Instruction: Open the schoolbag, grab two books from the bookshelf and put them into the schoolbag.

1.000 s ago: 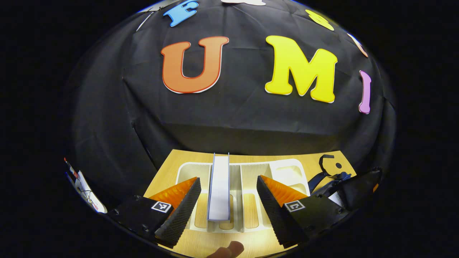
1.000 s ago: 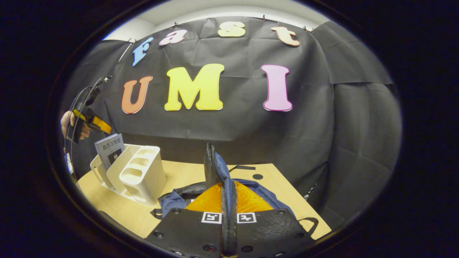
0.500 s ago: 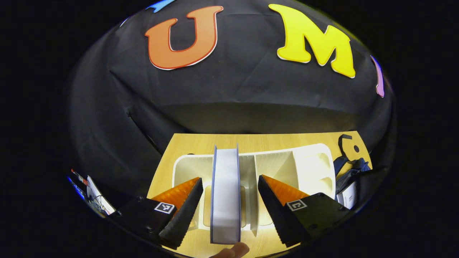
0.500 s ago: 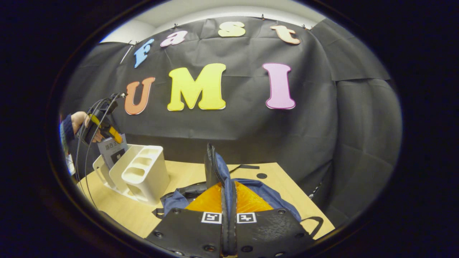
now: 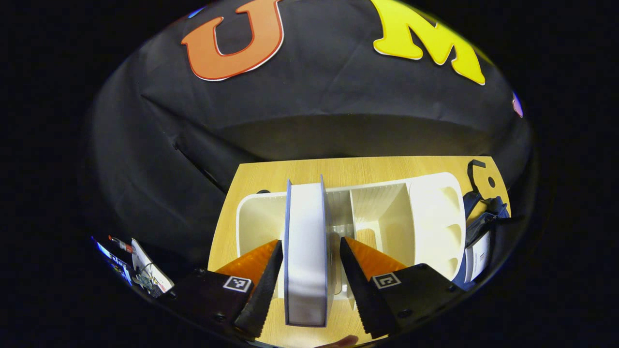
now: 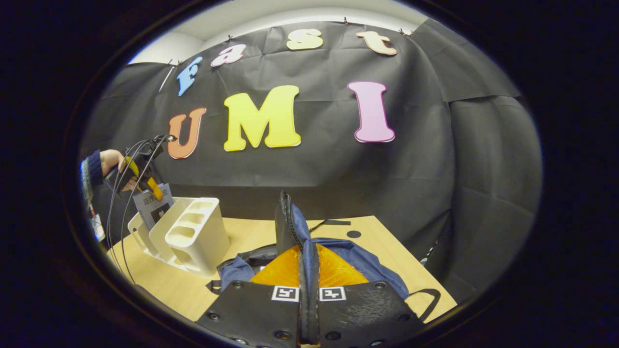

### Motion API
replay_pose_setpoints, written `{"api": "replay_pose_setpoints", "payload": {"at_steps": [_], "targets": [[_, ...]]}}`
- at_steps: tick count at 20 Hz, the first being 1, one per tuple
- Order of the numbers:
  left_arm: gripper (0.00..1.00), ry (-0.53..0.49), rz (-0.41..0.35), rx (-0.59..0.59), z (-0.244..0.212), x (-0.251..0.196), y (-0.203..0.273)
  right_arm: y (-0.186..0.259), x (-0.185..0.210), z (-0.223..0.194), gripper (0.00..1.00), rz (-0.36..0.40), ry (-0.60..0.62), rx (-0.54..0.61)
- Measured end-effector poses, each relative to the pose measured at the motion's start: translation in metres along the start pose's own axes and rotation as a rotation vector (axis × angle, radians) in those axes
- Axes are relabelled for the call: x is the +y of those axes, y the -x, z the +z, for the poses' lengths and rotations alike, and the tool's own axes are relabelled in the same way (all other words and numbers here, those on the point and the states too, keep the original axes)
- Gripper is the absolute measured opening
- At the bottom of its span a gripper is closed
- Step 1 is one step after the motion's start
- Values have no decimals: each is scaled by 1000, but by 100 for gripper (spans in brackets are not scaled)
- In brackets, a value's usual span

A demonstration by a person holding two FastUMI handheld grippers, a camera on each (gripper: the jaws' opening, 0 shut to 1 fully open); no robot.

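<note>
A blue-covered book (image 5: 304, 217) stands upright in the left slot of the white bookshelf (image 5: 387, 212) on the table. My left gripper (image 5: 310, 241) straddles the book's top edge, open, with a narrow gap at each finger. In the right gripper view that same gripper (image 6: 152, 191) sits over the book (image 6: 154, 208), held by a hand (image 6: 112, 158). My right gripper (image 6: 308, 249) is shut on the zipper edge (image 6: 290, 227) of the blue schoolbag (image 6: 362, 263), holding it up. The schoolbag (image 5: 476, 222) lies right of the shelf, with something white (image 5: 478, 253) inside.
The wooden table (image 6: 159, 285) ends close behind the bookshelf (image 6: 193, 232) at the black cloth wall. Cables (image 6: 121, 217) hang from the left gripper. A black strap (image 6: 333, 223) lies on the table beyond the bag. Small items (image 5: 145, 268) sit off the table's left side.
My left gripper has come down over the book and its fingers have narrowed around it. The right gripper stays put, holding the bag's edge.
</note>
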State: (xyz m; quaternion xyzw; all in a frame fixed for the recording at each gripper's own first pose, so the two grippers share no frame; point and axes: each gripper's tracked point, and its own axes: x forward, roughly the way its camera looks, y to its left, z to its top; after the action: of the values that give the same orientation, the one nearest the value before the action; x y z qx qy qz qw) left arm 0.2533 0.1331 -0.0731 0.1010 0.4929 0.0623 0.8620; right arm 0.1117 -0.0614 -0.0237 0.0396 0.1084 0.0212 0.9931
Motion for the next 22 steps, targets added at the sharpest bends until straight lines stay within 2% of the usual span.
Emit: {"api": "replay_pose_setpoints", "payload": {"at_steps": [1,4,5,8,9,15,22], "targets": [[70,-3,-2,10,-1,-1,-1,1,-2,0,1,-3,-2,-1],[62,-4,-3,43,-6,-2,-9,3,-5,-2,1,-4,-9,-3],[55,2,-5,49,-7,-3,-7,3,-5,-2,0,-3,-12,-2],[51,16,-39,59,-11,-12,-9,3,-5,-7,1,0,-11,6],[46,18,-40,64,-13,-13,-6,3,-6,-8,1,-2,-13,8],[42,32,-42,26,-21,-4,25,8,-7,-15,1,-8,-17,17],[41,43,-62,-85,-52,15,97,10,-4,-25,1,-26,-5,44]]}}
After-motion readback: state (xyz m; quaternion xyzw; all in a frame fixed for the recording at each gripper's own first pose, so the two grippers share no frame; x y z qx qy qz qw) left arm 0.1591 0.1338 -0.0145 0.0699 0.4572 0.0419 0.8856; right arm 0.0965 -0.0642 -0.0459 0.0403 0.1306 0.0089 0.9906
